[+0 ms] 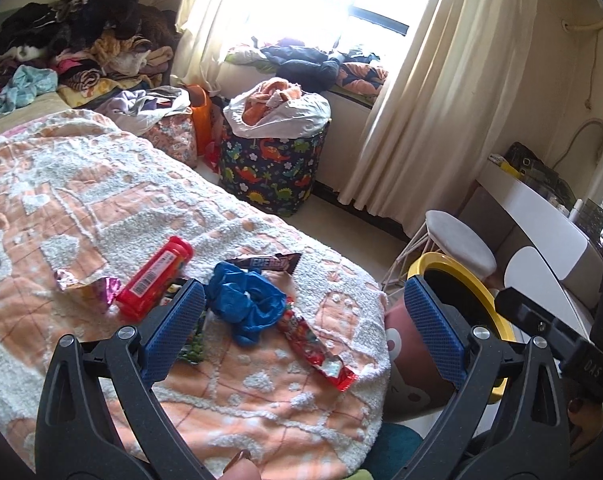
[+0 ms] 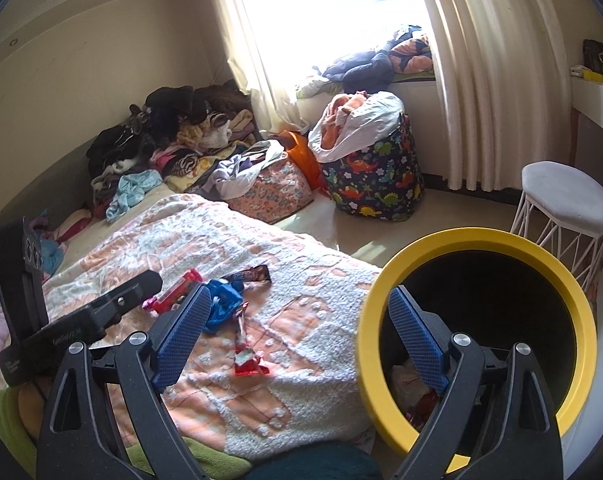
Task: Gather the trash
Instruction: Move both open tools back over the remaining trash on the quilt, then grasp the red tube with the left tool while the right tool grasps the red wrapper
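Blue crumpled plastic point(image 1: 245, 300) sits in the middle of a small scatter of litter on the peach-and-white blanket point(image 1: 101, 200), with a red tube point(image 1: 155, 282), a dark candy wrapper point(image 1: 267, 262), a foil scrap point(image 1: 87, 286) and a long torn red wrapper point(image 1: 321, 350) close around it. Both the left gripper point(image 1: 305, 332) and the right gripper point(image 2: 301, 336) hang above the bed with jaws spread wide and empty. The yellow-rimmed bin point(image 2: 477, 240) stands just beside the bed edge with some rubbish already inside, so I'd judge this a reach between pickups, calling for a descent onto one light, flimsy piece.
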The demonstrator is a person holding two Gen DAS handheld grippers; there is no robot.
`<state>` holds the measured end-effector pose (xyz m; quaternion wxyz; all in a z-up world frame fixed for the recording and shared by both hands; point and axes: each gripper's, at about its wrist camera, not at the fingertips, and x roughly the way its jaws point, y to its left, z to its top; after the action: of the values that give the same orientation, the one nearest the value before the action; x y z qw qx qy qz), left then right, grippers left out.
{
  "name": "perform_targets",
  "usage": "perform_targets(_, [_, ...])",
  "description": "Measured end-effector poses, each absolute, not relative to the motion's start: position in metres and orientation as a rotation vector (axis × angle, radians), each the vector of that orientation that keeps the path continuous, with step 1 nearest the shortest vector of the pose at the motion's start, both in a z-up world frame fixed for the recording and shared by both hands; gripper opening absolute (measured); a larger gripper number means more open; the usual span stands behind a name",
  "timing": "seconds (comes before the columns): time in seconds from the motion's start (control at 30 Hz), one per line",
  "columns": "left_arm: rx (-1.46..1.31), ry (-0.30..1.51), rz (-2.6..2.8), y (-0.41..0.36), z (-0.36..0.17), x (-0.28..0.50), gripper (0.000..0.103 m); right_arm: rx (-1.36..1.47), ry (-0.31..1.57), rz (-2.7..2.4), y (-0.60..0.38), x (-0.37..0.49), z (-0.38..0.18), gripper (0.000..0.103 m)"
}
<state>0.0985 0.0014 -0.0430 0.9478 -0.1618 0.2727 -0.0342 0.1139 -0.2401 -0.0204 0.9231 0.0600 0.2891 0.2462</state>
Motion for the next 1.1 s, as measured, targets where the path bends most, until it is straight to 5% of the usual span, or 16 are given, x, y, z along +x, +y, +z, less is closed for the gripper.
perform_targets(0.7, [-0.391, 0.630, 0.079, 0.069, -0.064, 0.082, 0.091, -0.004, 0.649, 0.616, -0.182, 0.095, -0.039, 0.088])
perform_targets(1.1, [-0.499, 0.770, 0.092, 0.100, -0.103, 0.086, 0.045, -0.056, 0.706, 0.633, -0.157, 0.103, -0.056, 0.083])
